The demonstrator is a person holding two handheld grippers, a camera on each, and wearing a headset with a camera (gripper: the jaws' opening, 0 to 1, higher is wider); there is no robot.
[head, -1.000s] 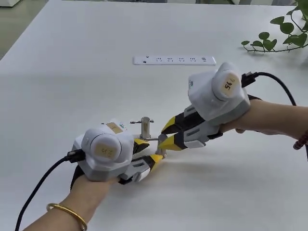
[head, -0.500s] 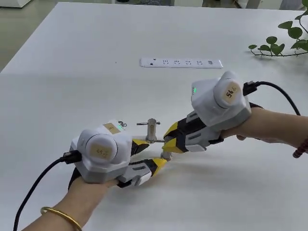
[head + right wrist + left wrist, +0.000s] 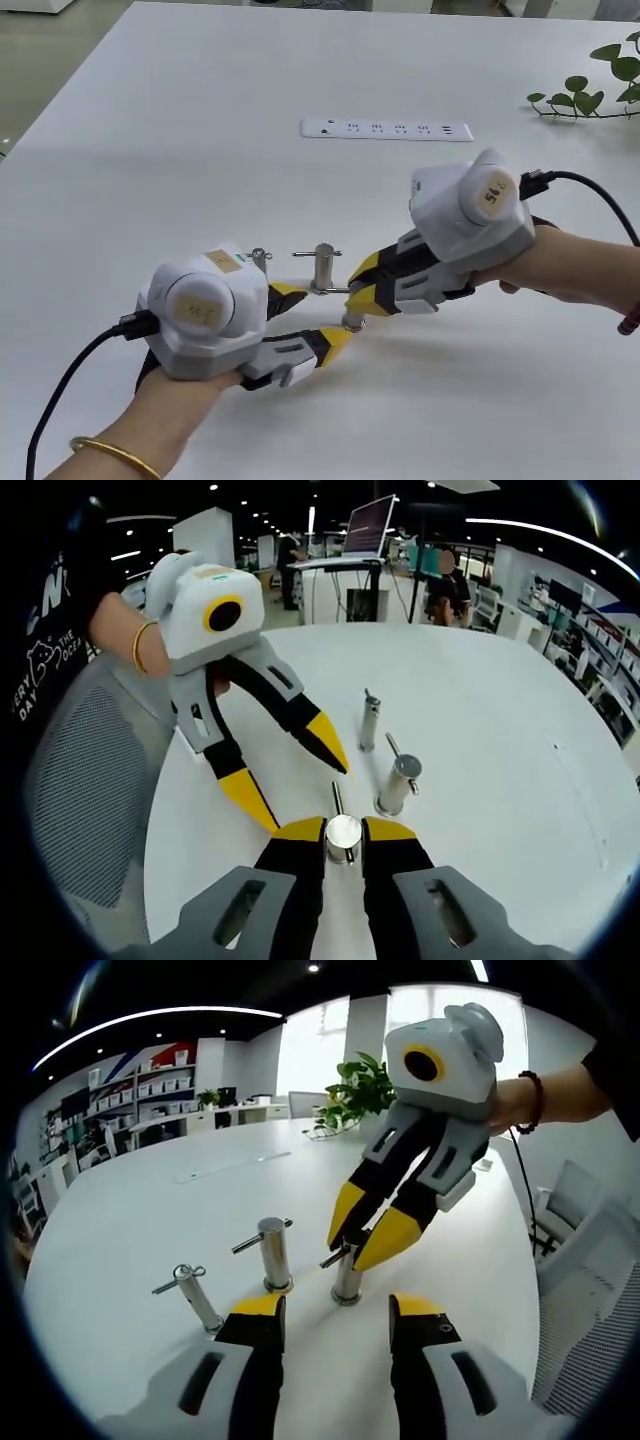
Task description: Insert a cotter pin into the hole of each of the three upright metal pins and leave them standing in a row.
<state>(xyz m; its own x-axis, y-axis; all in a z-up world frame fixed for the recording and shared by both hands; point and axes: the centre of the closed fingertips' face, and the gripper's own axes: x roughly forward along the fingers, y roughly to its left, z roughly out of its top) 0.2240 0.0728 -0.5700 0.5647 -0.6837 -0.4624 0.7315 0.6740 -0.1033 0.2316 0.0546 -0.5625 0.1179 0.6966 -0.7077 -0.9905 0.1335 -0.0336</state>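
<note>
Head view, looking down at a white table [image 3: 150,120] with three metal pins standing in a row. Pinched narrow around the top of the near pin [image 3: 352,322]: right gripper [image 3: 358,287], with a cotter pin [image 3: 337,798] poking out of that pin's side. Spread wide, one jaw on each side of the same pin: left gripper [image 3: 322,314]. Just behind, upright: middle pin [image 3: 323,266] and far pin [image 3: 260,258], each with a cotter pin through it. Well apart at the back: power strip [image 3: 387,129] and plant [image 3: 590,90].

Open office: desks [image 3: 340,572], monitor [image 3: 368,525], shelving [image 3: 140,1095].
</note>
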